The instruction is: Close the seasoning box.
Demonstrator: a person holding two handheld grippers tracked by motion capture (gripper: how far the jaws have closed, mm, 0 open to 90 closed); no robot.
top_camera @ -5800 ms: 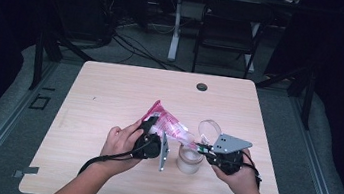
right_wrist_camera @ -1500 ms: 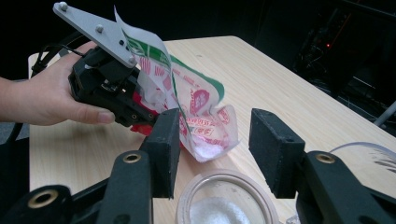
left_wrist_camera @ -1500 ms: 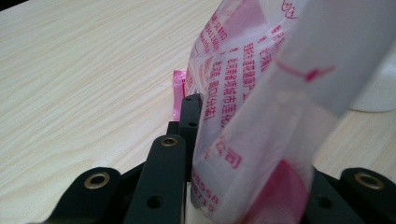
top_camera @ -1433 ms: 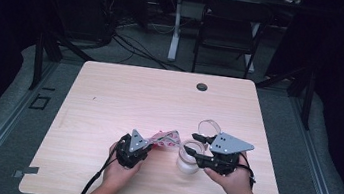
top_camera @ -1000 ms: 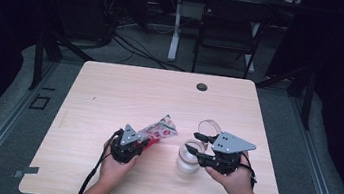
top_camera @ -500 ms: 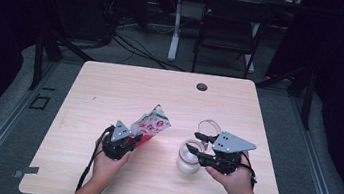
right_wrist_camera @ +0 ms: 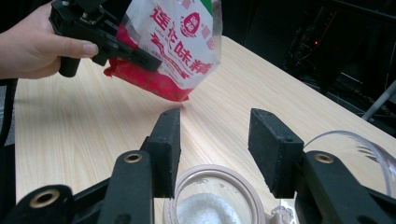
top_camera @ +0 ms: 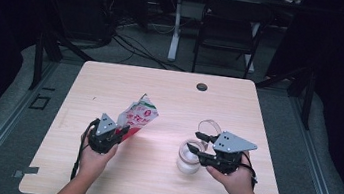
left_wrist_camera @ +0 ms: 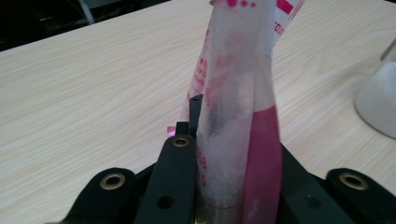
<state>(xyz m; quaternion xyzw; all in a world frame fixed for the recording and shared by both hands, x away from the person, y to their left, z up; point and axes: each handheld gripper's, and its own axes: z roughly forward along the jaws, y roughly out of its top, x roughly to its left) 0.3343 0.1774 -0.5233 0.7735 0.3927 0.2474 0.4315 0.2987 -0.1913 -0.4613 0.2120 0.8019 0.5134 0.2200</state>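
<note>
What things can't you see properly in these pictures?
- Bag: its top is cut off by the upper edge of the left gripper view.
- Jar: its body is cut off by the lower edge of the right gripper view.
- Bag print: too small to read in the high view.

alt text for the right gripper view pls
The right tongs stand open above a clear jar holding white granules. Beyond, a hand holds the left tongs shut on a red and white bag above the wooden table.
</note>
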